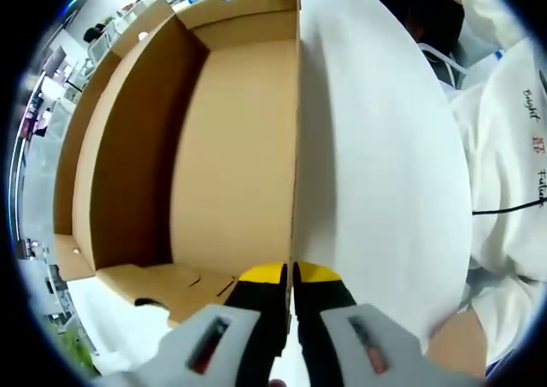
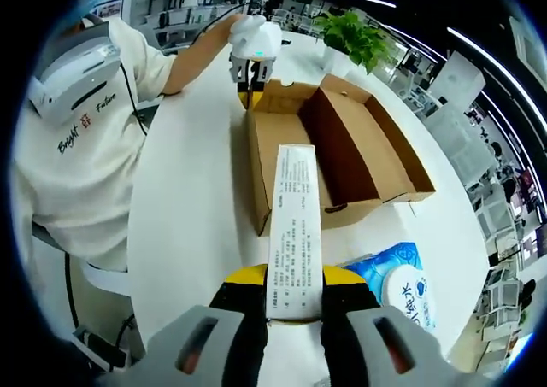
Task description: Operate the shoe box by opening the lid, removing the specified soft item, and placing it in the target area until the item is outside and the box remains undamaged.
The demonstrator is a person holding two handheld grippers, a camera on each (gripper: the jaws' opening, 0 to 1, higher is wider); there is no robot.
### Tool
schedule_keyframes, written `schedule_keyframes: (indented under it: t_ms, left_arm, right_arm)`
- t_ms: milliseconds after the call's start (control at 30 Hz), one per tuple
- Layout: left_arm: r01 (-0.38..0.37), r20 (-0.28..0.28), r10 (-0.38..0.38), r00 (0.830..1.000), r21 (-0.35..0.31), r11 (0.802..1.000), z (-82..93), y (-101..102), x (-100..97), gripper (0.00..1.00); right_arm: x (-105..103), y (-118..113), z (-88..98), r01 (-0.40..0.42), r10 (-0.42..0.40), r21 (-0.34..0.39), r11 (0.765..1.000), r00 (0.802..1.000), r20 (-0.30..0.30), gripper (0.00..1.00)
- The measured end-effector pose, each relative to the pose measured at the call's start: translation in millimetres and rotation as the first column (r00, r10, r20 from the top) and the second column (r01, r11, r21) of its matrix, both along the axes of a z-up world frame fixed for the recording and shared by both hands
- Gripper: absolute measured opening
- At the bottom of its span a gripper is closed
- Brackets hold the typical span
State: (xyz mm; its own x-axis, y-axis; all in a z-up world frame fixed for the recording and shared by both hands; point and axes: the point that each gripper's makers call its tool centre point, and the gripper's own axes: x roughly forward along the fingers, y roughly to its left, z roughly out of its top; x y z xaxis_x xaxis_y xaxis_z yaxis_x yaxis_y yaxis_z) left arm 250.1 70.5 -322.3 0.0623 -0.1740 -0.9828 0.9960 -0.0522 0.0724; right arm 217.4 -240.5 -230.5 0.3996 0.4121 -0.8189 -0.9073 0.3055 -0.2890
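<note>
The left gripper has its fingers shut right down on the thin cardboard edge at the near end of the shoe box, which lies open on the white bench with nothing showing inside it; I'd say that pinch is the first worry, since any twist or pull of that hand could crease or tear the edge, and the box is meant to come through unmarked. Over on the other side, the right gripper has its fingers closed on one end of a long white packet with printed text, which looks to be the soft item. It stretches away from the fingers toward the box, its far end lying over the near corner of the cardboard, though I cannot tell whether it touches there. If it does drag, drawing it back could snag the rim and tug the box against the left hand's hold. Held by one end only, a soft packet may also sag or slip out before it reaches its spot. Just to the right of it lies a blue and white pack on the bench, close enough that a careless set-down could land the packet half on top of it.
</note>
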Motion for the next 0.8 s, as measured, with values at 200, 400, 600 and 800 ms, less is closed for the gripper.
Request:
schedule_keyframes:
  t_ms: [200,400,600,800]
  left_arm:
    - [0.000,-0.001,0.000,1.000,-0.001,1.000,0.2,0.2,0.3,0.03]
    - [0.002,0.000,-0.002,1.000,-0.002,1.000,0.4,0.6,0.5,0.03]
    - [0.001,-0.002,-0.001,1.000,-0.004,1.000,0.4,0.8,0.9,0.03]
    - [0.001,-0.002,-0.001,1.000,-0.002,1.000,0.5,0.8,1.0,0.03]
  right_arm:
    - [0.3,-9.0,-9.8,0.020,-0.020,-0.054,0.998,1.000,-0.010,0.20]
    - [-0.5,-16.3,-12.2,0.015,-0.015,-0.071,0.997,1.000,0.006,0.20]
    - [-4.8,-32.4,-8.8,0.039,-0.038,-0.083,0.996,0.999,0.011,0.20]
    - [-16.4,-45.7,-15.9,0.051,-0.051,-0.082,0.995,0.999,-0.007,0.20]
